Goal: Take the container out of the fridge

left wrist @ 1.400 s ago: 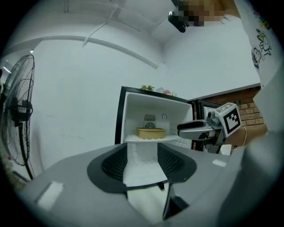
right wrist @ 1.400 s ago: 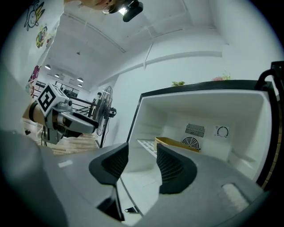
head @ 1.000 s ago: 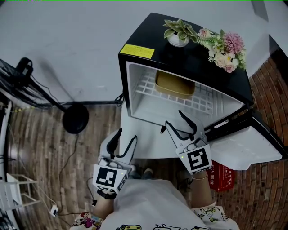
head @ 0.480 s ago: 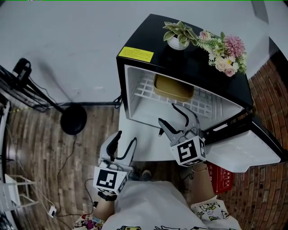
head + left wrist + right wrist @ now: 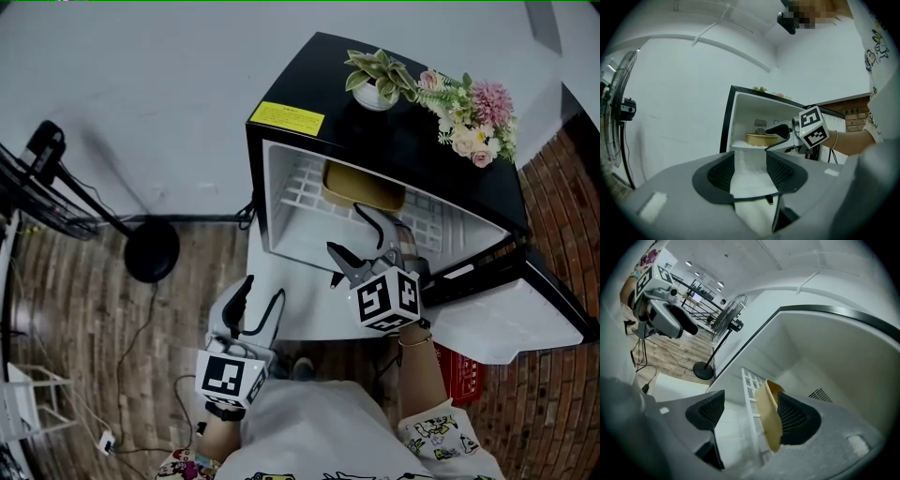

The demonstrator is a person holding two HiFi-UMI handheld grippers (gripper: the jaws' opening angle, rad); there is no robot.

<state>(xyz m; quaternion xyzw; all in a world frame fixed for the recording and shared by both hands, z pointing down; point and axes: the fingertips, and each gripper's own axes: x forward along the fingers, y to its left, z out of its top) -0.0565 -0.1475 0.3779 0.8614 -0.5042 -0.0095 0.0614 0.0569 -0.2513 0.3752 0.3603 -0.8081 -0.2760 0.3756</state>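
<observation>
A black mini fridge (image 5: 412, 141) stands open. A shallow yellow container (image 5: 364, 186) lies on its white wire shelf (image 5: 302, 180). My right gripper (image 5: 349, 232) reaches into the fridge mouth, its far fingertip close to the container's front rim. Its jaws are opening. In the right gripper view the container (image 5: 769, 420) shows in the gap, next to the right-hand pad, with neither pad pressing on it. My left gripper (image 5: 262, 291) hangs low in front of the fridge, open with nothing in it. From the left gripper view the container (image 5: 761, 138) and right gripper (image 5: 780, 136) are seen ahead.
The fridge door (image 5: 511, 314) swings open to the right, with a red box (image 5: 453, 366) on the floor below it. A potted plant (image 5: 373, 82) and a flower bunch (image 5: 473, 112) sit on the fridge top. A floor fan's base (image 5: 155, 248) and cables lie left.
My right gripper has moved forward and up into the fridge toward the container, and its jaws have spread wider. The left gripper has barely moved.
</observation>
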